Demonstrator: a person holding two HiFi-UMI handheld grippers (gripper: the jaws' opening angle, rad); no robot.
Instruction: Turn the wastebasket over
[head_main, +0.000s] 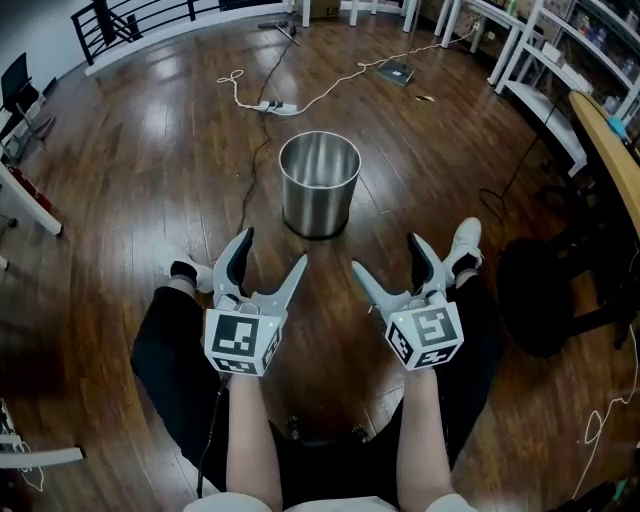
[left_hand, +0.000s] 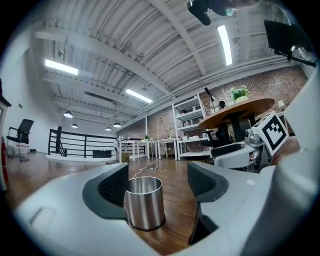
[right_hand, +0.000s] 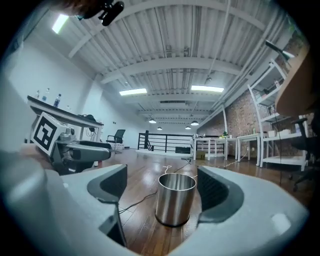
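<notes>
A round steel wastebasket (head_main: 319, 183) stands upright on the wooden floor, mouth up and empty. It shows ahead of both grippers, in the left gripper view (left_hand: 144, 202) and the right gripper view (right_hand: 174, 199). My left gripper (head_main: 269, 263) is open, nothing between its fingers, a short way in front of the basket and to its left. My right gripper (head_main: 388, 263) is open too, empty, at the basket's near right. Both point level at the basket and stand apart from it.
A white power strip (head_main: 277, 107) and cables (head_main: 350, 78) lie on the floor beyond the basket. A black cable (head_main: 252, 170) runs past its left side. White shelves (head_main: 545, 60) and a wooden tabletop (head_main: 608, 140) stand at the right, a black chair base (head_main: 545, 295) near my right leg.
</notes>
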